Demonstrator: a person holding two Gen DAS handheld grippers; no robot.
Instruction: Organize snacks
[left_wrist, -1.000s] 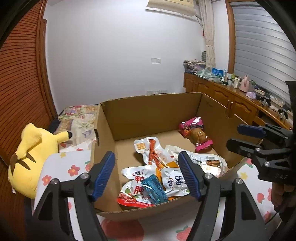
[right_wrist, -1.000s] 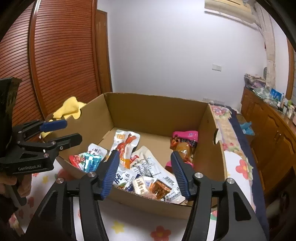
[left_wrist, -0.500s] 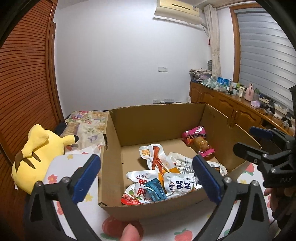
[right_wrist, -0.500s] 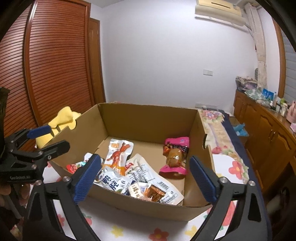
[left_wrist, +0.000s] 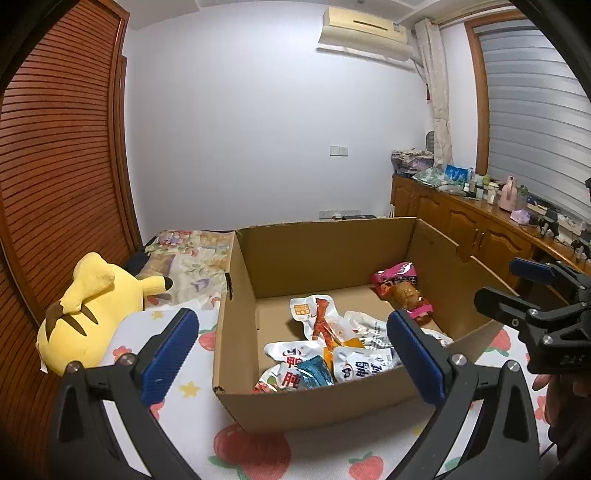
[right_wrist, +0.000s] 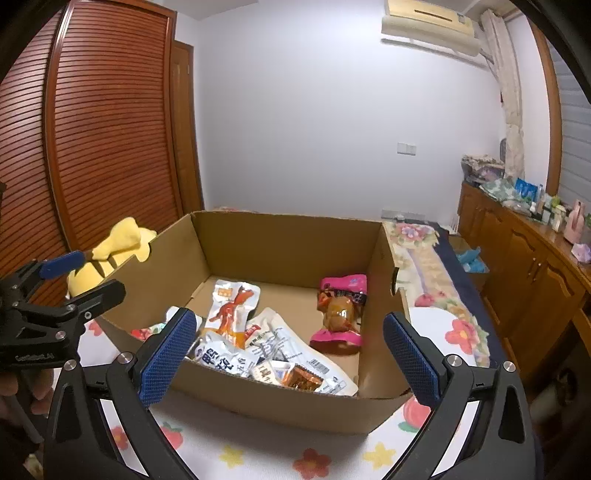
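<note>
Since a second ago both tongs have been spread wide: left tongs (left_wrist: 291, 354) and right tongs (right_wrist: 290, 352) are held empty before the box (left_wrist: 314, 410), where the snacks (right_wrist: 258, 343) are piled near its front edge; sorting is judged finished.

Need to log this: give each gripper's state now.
Left gripper: open, holding nothing.
Right gripper: open, holding nothing.

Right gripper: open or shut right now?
Open. The right gripper has its blue pads spread wide, empty, in front of the cardboard box.
</note>
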